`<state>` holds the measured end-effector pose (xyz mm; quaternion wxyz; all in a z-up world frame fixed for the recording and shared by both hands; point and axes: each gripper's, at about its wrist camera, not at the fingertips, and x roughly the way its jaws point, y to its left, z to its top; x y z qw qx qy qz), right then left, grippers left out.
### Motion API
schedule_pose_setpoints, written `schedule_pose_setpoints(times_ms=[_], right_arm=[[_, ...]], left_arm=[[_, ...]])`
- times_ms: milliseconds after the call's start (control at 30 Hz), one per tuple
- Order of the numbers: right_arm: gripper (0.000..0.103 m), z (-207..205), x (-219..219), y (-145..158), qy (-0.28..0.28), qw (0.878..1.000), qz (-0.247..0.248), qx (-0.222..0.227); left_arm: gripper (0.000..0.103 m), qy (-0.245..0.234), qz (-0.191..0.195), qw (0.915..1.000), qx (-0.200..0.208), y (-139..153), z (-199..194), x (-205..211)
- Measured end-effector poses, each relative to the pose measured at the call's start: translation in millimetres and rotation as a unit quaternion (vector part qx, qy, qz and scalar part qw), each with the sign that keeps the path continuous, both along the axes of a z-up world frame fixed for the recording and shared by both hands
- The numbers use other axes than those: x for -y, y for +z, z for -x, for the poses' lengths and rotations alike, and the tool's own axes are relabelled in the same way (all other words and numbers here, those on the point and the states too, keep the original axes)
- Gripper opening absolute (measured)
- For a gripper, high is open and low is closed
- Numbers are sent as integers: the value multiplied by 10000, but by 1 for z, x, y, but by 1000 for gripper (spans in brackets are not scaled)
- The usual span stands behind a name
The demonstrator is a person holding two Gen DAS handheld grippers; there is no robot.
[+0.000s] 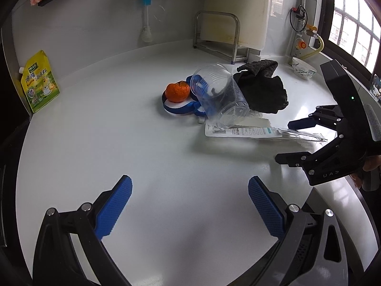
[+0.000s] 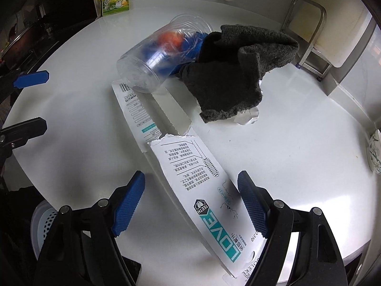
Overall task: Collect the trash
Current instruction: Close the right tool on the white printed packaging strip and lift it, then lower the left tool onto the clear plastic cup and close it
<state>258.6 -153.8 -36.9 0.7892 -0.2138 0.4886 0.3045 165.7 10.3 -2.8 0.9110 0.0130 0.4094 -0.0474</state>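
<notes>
The left gripper (image 1: 190, 205) hangs wide open and empty over bare white counter (image 1: 147, 147), well short of the litter. The torn toothbrush package (image 2: 190, 181) lies flat, its long axis running from the tipped clear plastic jar (image 2: 152, 59) towards the right gripper (image 2: 190, 200), whose open jaws straddle its near end, seemingly without touching it yet; the right is nearer.

Daylight from the window (image 1: 352, 23) lights the white table (image 1: 142, 143) evenly, leaving soft shadows and mild glare. Edges bow and darken; focus stays sharp.
</notes>
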Motion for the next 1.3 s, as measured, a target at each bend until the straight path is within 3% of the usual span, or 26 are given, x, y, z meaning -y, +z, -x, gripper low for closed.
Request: schedule_pose_setpoints(times_ms=[167, 267, 300, 333, 600, 867, 1067, 1300], right_arm=[[72, 8, 0, -2, -94, 9997, -241, -9], [43, 14, 6, -1, -315, 9986, -417, 56], [29, 15, 8, -1, -407, 9980, -475, 55], [25, 16, 10, 0, -488, 9972, -562, 22], [21, 44, 18, 5, -892, 9902, -1049, 214], [21, 80, 19, 5, -1083, 9768, -1837, -186], [21, 101, 61, 18, -1894, 9467, -2603, 92], [21, 105, 110, 30, -2867, 9051, -3066, 684]], left_arm=[[96, 58, 49, 10000, -1, 0, 0, -4], [96, 79, 70, 9999, -2, 0, 0, -6], [96, 84, 74, 9999, 0, 1, 0, -6], [96, 94, 80, 9999, 3, 1, 1, -6], [96, 97, 127, 9999, 27, 2, 7, -8], [96, 181, 218, 9994, 207, 14, 12, -15], [96, 288, 227, 9989, 283, 19, 8, -15], [96, 389, 349, 9980, 365, 14, -15, 9]])
